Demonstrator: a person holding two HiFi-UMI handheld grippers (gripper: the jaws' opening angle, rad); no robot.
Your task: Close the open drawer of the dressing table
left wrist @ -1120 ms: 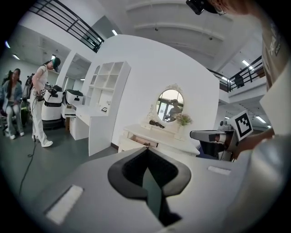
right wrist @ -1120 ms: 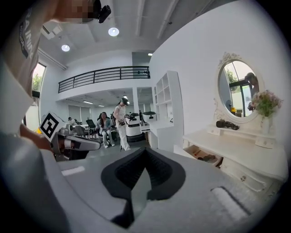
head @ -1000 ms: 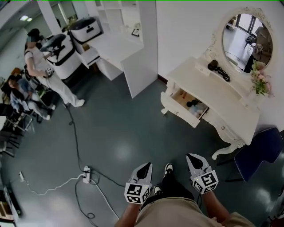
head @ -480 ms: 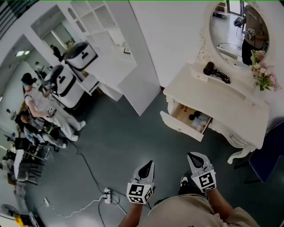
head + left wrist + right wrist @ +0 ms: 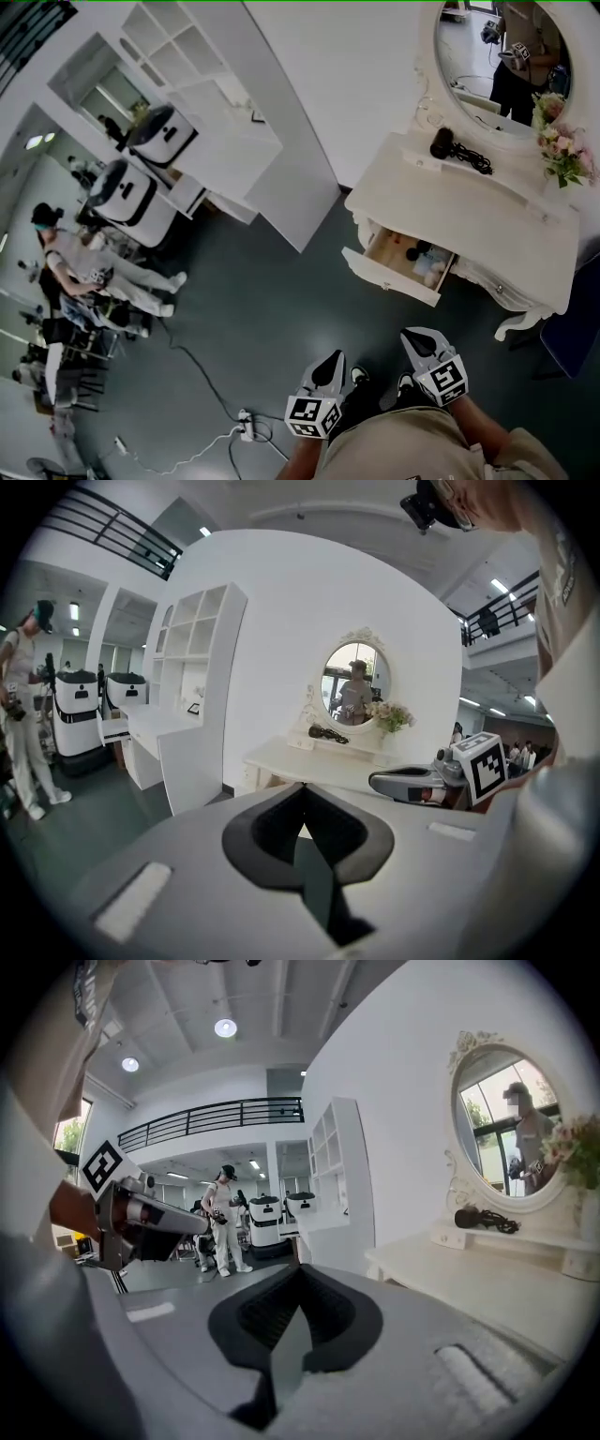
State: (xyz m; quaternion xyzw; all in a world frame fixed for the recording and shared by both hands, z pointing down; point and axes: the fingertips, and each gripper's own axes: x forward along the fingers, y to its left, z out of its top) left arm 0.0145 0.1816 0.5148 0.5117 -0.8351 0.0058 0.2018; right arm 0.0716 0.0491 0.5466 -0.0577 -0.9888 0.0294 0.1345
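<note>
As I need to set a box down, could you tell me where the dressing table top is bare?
The front top of the white dressing table is bare, from its left corner to the pink flowers. The raised back shelf holds the black hair dryer with its cord; the open drawer is cluttered.

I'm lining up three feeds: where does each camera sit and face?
Head view: on the head, steeply down at dressing table and open drawer; left gripper, right gripper, legs show.
Left gripper view: on the left gripper, facing dressing table; right gripper at right.
Right gripper view: on the right gripper, facing along the wall; left gripper at left.
Shared: the mirror.
</note>
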